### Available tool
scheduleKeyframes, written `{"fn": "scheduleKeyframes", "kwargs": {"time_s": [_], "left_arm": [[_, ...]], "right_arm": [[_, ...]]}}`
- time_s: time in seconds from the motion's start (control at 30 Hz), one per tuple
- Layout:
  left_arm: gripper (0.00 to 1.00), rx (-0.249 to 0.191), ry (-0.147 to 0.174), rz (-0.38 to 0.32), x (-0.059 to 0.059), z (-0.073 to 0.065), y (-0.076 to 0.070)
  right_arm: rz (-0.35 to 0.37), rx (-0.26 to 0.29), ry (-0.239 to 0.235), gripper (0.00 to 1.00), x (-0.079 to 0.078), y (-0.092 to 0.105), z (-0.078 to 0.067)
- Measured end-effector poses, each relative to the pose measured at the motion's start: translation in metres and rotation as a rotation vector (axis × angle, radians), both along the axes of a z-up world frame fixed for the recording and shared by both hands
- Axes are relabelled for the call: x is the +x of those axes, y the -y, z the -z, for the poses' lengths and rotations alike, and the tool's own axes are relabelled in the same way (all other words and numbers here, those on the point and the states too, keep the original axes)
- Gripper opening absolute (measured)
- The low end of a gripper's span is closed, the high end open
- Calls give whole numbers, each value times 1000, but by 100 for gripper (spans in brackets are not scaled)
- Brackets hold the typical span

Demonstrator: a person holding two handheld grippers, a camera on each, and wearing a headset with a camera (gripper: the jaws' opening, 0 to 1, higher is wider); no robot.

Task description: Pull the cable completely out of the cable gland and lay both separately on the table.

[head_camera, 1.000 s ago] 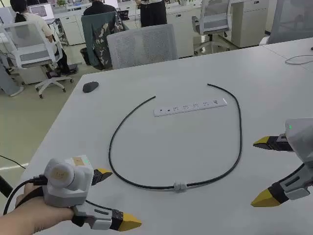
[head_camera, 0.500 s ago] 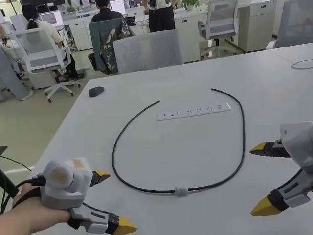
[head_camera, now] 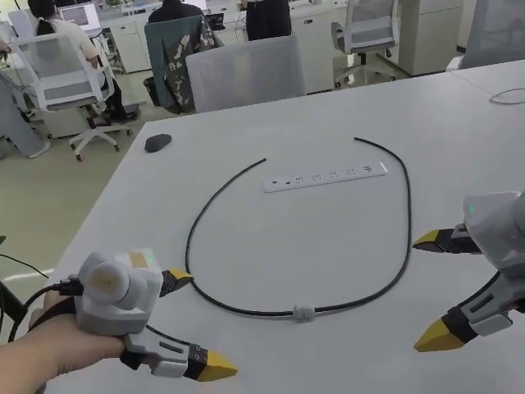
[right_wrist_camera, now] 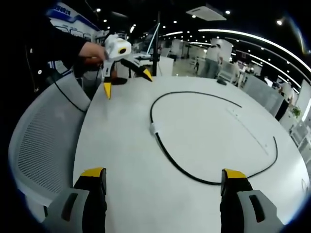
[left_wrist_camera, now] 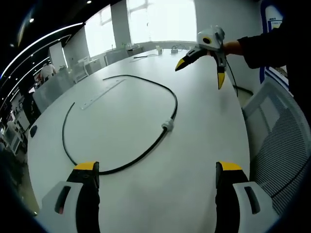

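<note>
A black cable lies in a wide open loop on the white table. The small grey cable gland sits threaded on its near stretch. My left gripper hovers open at the near left, short of the cable, with nothing between its jaws. To the right of the loop my right gripper is open too. The left gripper view has the gland ahead between its jaws, with the right gripper beyond. From the right gripper I see the gland, the cable and the left gripper.
A white power strip lies inside the far part of the loop. A dark mouse rests near the table's far left edge. A grey mesh chair stands behind the table, and people sit at desks beyond.
The head camera has shifted slightly. The cable and gland lie as before, and both grippers stay open at about the same places.
</note>
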State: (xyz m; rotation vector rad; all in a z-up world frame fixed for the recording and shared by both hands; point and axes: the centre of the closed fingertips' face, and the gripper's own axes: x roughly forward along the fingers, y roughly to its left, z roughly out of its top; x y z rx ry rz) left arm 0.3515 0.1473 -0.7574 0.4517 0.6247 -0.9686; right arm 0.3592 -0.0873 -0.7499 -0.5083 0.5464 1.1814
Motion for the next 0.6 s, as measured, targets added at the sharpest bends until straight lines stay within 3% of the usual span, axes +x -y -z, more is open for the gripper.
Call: {"fn": "scheduleKeyframes", "kwargs": {"time_s": [0.13, 0.23, 0.3, 0.6], "left_arm": [[100, 4, -1, 1, 2, 1, -1], [100, 1, -2, 10, 3, 2, 0], [100, -15, -3, 7, 4, 1, 1], [100, -52, -16, 7, 12, -1, 5]], "right_arm": [[3, 7, -40, 92, 2, -4, -2], [12, 22, 1, 95, 9, -9, -9], [4, 35, -19, 92, 10, -14, -10], [-32, 34, -43, 86, 15, -28, -1]]}}
